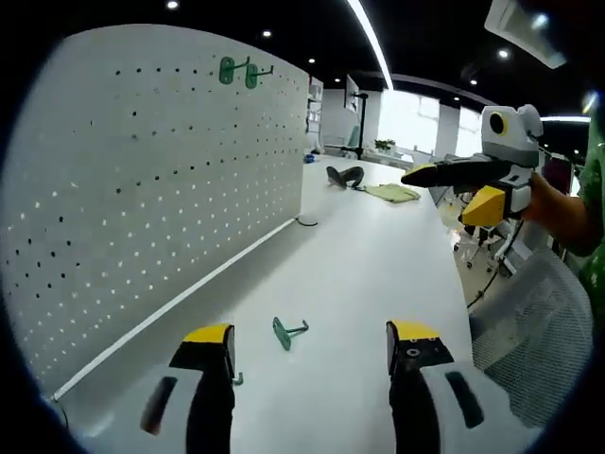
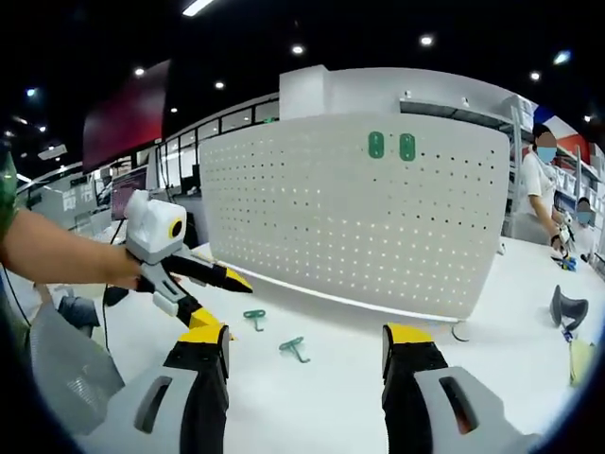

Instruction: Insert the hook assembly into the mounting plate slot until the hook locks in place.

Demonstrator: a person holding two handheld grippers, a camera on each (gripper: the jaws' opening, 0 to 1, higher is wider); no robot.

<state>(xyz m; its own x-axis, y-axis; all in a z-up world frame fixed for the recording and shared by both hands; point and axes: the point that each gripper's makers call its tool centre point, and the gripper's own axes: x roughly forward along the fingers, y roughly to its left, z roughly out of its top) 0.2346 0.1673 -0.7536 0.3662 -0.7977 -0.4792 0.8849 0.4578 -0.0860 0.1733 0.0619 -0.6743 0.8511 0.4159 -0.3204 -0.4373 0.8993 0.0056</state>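
Left claw (image 1: 312, 348): jaws wide apart, holding nothing.
Right claw (image 2: 304, 350): jaws wide apart, holding nothing.
Hooks: one green hook (image 1: 288, 332) lies on the white table (image 1: 378, 255) at 12 o'clock, just past the left claw's tips. Two green hooks (image 2: 294, 349) (image 2: 253, 317) lie ahead of the right claw.
Board: white board with holes (image 2: 359, 218) stands behind, two hooks (image 2: 391, 146) already up high.
Do it well: I think go down slowly, pinch the hook's flat end, keep its prongs pointing at the holes.

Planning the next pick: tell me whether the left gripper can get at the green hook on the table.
Probably yes: the green hook lies on the bare table just ahead of the open left gripper, nothing between.
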